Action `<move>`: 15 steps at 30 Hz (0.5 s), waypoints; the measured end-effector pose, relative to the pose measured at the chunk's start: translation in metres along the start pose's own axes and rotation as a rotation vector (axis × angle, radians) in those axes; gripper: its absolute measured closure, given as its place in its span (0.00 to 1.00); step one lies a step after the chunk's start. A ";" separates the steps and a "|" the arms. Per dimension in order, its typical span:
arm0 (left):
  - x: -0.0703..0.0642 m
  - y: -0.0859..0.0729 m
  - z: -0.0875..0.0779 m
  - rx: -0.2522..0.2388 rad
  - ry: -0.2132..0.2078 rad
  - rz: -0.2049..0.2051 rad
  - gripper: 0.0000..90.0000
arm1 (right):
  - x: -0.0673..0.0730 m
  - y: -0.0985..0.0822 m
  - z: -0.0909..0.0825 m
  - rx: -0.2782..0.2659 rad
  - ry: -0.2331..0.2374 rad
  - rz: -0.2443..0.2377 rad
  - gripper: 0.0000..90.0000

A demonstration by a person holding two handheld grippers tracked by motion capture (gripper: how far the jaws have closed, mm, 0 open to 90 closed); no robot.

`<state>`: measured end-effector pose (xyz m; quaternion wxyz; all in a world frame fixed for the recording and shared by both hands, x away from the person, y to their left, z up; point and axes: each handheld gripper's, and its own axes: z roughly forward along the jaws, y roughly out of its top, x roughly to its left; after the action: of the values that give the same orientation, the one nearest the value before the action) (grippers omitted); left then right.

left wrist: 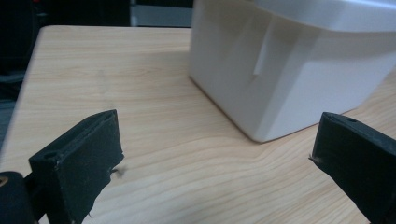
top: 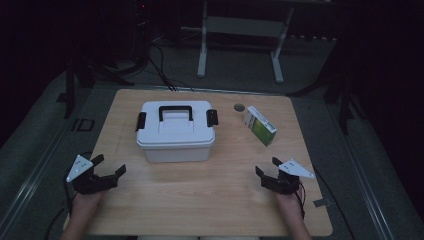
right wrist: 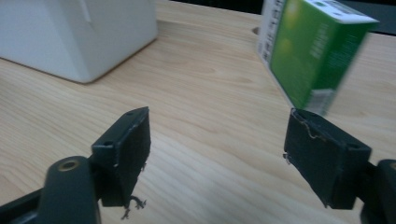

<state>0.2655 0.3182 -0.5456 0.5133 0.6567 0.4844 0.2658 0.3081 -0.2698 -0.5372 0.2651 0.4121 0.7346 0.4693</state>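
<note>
Now your right gripper (top: pixel 269 168) hovers spread and empty near the table's (top: pixel 210 210) front right edge; your left gripper (top: pixel 107 165) likewise near the front left. Bare wood lies between them. Ahead, the white bin (top: pixel 176 131) sits closed, black handle and latches. The green-and-white carton (top: pixel 260 125) lies right of it, print too blurred to read.

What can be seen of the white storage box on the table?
The white storage box looks like plastic, with a lid closed on top, a black carry handle lying on the lid and a black latch at each end. It stands upright on the wooden table, mid-table toward the left. Nothing touches it; both grippers are apart from it.
</note>
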 end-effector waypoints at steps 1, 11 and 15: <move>0.000 0.003 0.005 0.006 0.004 0.005 0.02 | 0.001 0.002 0.003 0.001 0.005 -0.004 0.26; 0.002 0.010 0.028 0.061 -0.020 0.029 0.11 | 0.014 0.021 0.040 -0.004 0.038 -0.042 0.35; 0.004 0.016 0.042 0.103 -0.007 0.058 0.21 | 0.020 0.030 0.059 -0.005 0.075 -0.029 0.47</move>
<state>0.3087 0.3045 -0.5453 0.4726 0.6970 0.4762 0.2532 0.3541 -0.2187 -0.5341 0.2452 0.3831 0.7486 0.4824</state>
